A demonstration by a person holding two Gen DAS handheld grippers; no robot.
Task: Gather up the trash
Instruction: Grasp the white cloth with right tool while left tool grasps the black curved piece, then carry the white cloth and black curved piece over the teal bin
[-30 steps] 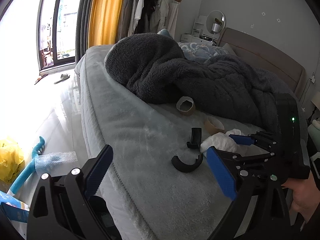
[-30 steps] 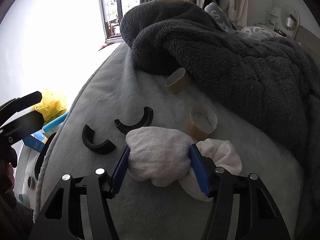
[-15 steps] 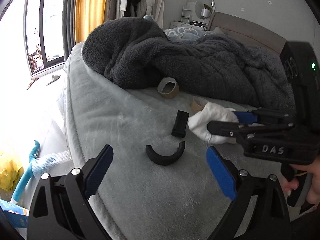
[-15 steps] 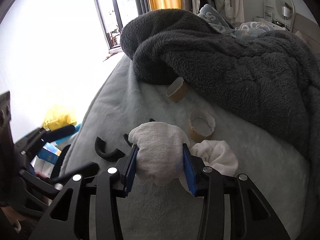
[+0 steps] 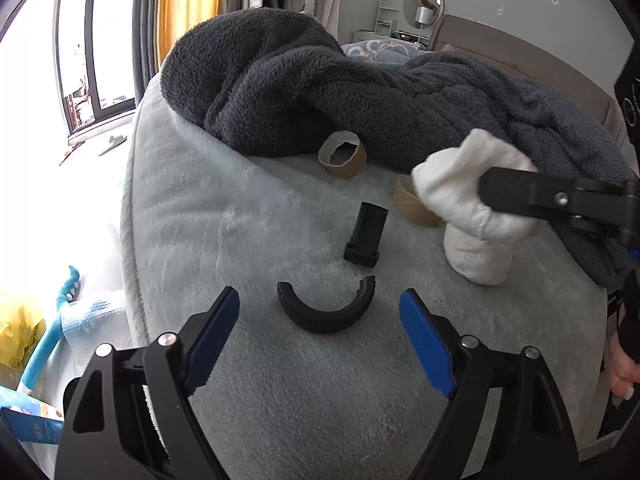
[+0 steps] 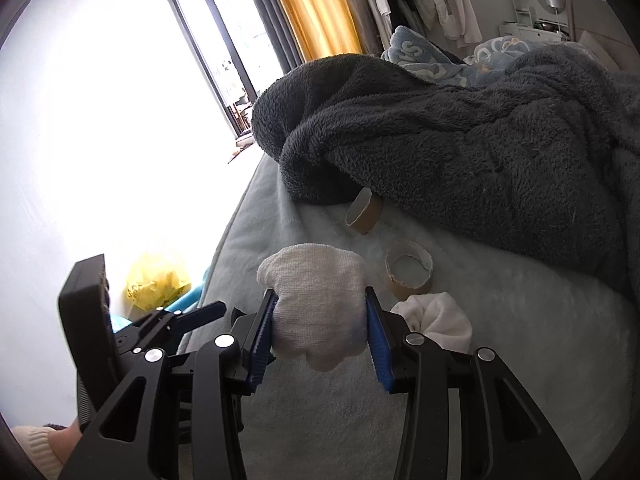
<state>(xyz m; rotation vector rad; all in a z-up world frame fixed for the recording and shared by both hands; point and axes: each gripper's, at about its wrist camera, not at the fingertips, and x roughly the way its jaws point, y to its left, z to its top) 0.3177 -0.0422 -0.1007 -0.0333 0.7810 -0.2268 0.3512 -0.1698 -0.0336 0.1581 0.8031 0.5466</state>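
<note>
1. Right claw (image 6: 320, 336) clamped on a white cloth wad (image 6: 316, 304), blue pads pressing both its flanks; the wad bulges above and below the pads, so the grip sits across its middle. In the left wrist view the wad (image 5: 472, 184) hangs clear of the bed (image 5: 192, 216), likely raised for carrying off as trash

2. Left claw (image 5: 320, 332) has nothing between its pads; its jaws are closing, but a wide gap remains. It points down at a black curved piece (image 5: 326, 312) lying flat on the bed, just ahead of the fingertips and centred between them. Judgement: this is the next pick

3. Other trash on the bed: a black rectangular piece (image 5: 366, 236) just beyond the curved one; two cardboard tape cores, one (image 5: 344, 154) against the dark fleece blanket (image 5: 400, 100), one (image 5: 410, 208) partly behind the held wad; a second white wad (image 5: 478, 256) resting on the bed below the held one

4. Room: the curved piece has open bedcover all round it, apart from the rectangular piece. The bed's rounded edge falls away to the left; a yellow bag (image 6: 156, 280) sits on the floor beyond it

5. Risk, as judgement: the plush cover may let the thin arc sink, so the pads could skim over it
</note>
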